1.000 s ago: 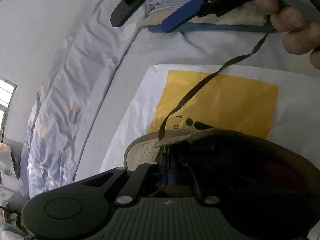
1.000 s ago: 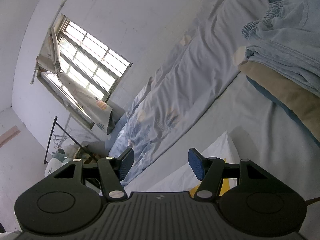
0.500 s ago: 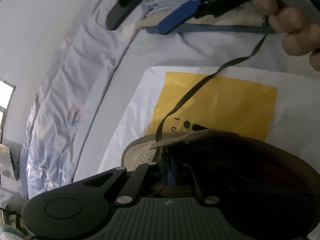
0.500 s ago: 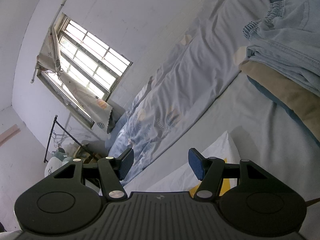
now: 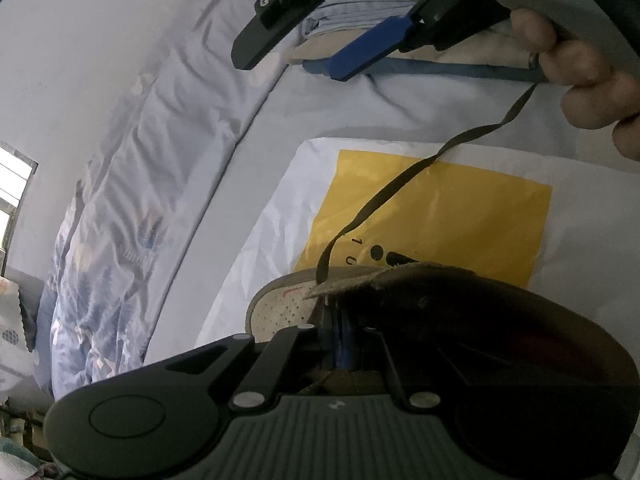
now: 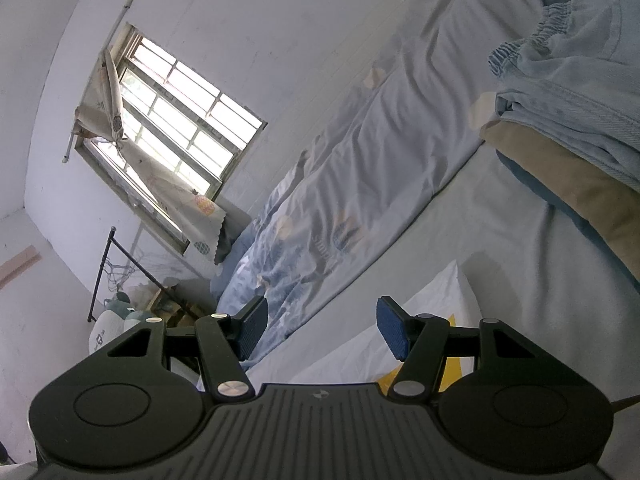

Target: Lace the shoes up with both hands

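A shoe with a white perforated toe [image 5: 280, 308] and a brown suede flap [image 5: 360, 280] fills the bottom of the left wrist view. My left gripper [image 5: 338, 340] is shut at the flap's edge, its blue pads pressed together and its tips hidden under the suede. A dark flat lace [image 5: 384, 196] rises from the shoe to the fingers of the hand [image 5: 576, 60] that holds the right gripper. My right gripper [image 5: 288, 66] [image 6: 320, 332] hangs above and beyond the shoe, open, with nothing between its pads.
The shoe rests on a white bag with a yellow panel [image 5: 440, 208] [image 6: 420, 320] spread on a pale blue bed. A rolled quilt [image 6: 340, 200] runs along the wall. Folded clothes [image 6: 560, 100] are stacked at the far right. A window [image 6: 168, 128] is on the left.
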`<state>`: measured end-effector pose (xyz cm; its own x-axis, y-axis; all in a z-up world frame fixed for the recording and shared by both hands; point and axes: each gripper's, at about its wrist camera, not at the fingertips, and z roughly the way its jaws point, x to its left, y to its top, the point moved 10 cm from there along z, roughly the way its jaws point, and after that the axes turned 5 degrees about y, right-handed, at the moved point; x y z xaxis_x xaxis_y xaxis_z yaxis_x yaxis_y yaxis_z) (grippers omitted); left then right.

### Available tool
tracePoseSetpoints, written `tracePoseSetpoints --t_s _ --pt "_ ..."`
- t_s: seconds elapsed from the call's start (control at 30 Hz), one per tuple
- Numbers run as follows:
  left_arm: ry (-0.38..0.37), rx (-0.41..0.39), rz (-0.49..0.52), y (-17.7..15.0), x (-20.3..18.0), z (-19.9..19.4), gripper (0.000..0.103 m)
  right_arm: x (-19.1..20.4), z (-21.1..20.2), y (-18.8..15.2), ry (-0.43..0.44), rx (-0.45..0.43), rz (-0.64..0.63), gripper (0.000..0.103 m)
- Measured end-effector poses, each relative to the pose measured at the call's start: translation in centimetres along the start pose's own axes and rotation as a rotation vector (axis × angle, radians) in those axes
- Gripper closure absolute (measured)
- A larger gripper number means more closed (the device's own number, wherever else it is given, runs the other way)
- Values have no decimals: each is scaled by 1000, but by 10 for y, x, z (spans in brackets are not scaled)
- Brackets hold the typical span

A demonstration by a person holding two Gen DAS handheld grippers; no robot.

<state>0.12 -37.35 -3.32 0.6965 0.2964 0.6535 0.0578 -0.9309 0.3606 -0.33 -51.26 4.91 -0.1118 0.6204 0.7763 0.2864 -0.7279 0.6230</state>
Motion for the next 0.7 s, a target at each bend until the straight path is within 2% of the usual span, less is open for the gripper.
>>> tracePoseSetpoints --t_s 0.5,0.7 --pt "0 12 32 0 -4 12 101 -4 1 2 0 5 3 40" --pt "0 -12 28 1 -5 6 101 -5 1 2 -2 5 1 40"
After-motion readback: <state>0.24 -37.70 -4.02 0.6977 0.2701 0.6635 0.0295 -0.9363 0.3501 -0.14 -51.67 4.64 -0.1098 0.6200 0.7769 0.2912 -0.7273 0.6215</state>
